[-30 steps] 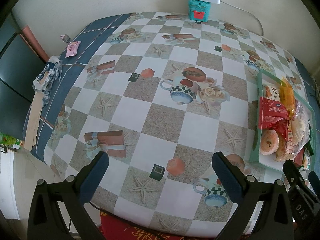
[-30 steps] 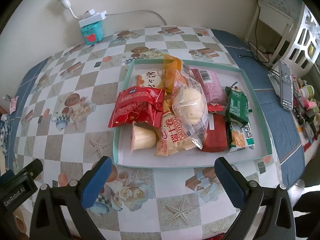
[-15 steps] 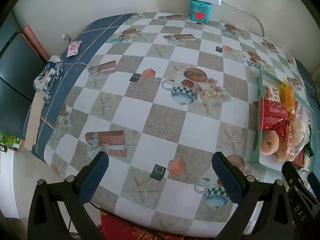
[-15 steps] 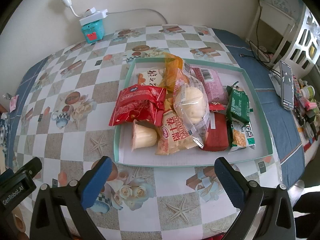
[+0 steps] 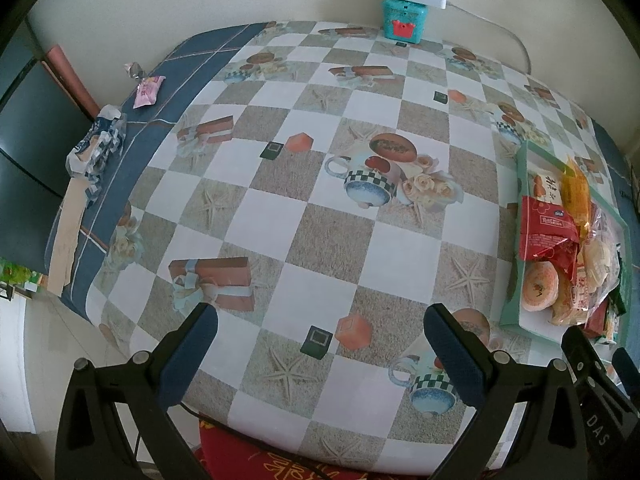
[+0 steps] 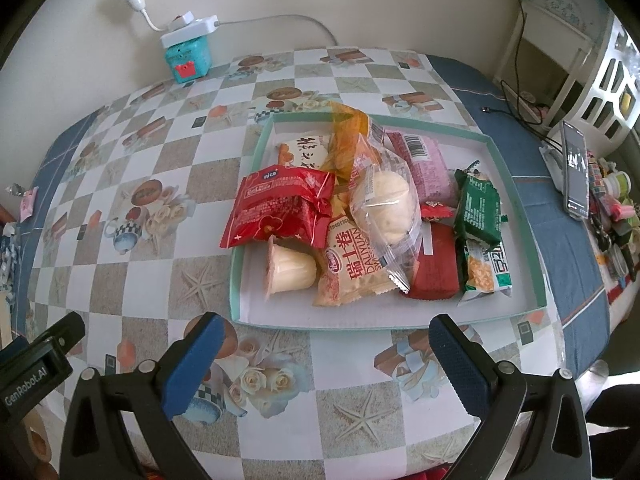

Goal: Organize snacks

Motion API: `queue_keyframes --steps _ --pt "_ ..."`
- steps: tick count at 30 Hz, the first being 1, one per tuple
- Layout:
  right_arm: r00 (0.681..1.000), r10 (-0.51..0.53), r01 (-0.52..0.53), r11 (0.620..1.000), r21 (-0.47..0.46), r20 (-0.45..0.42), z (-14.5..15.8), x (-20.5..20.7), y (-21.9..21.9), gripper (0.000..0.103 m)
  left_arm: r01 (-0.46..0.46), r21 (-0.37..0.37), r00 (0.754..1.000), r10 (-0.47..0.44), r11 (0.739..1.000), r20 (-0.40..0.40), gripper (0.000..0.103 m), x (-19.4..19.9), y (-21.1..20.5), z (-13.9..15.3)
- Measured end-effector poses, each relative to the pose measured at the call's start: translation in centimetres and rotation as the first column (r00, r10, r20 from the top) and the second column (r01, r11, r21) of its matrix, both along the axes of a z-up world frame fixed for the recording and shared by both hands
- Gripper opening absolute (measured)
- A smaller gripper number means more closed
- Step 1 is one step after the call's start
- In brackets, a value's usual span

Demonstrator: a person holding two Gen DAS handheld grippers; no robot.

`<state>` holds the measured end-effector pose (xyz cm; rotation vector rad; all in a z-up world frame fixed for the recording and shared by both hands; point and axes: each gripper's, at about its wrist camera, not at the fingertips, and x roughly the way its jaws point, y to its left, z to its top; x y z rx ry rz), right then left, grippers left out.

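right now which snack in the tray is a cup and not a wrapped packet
The pudding cup lying on its side at the tray's near-left corner, below the red packet; all the others are sealed wrappers.

- The right gripper [image 6: 320, 340] hovers above the near edge of the table [image 6: 132, 280], its blue-padded jaws spread wide with nothing between them.
- Just beyond it lies a shallow teal-rimmed tray [image 6: 516, 184] heaped with snacks.
- A red packet [image 6: 280, 208] overhangs the tray's left rim; a jelly cup [image 6: 288, 270] lies on its side just in front of it.
- A clear bag holding a round bun [image 6: 386, 204] rests on an orange swiss-roll packet [image 6: 352, 272].
- A dark red packet [image 6: 436, 264], a green packet [image 6: 480, 210] and a pink packet [image 6: 424, 164] lie to the right.
- A teal box [image 6: 188, 60] under a white power strip [image 6: 192, 28] stands at the wall.
- A phone [image 6: 576, 168] lies at the table's right side.
- The left gripper's [image 6: 36, 360] black body shows at lower left.
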<state>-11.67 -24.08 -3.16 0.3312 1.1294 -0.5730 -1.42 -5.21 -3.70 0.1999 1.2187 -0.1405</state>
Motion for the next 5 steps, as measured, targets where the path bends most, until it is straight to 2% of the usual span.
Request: queue_keyframes --steps 5 --pt "1.0 0.007 -0.007 1.0 0.004 -0.003 0.0 -0.01 -0.18 0.103 0.001 -0.011 1.0 -0.001 1.0 0.025 0.103 -0.18 -0.07 0.42"
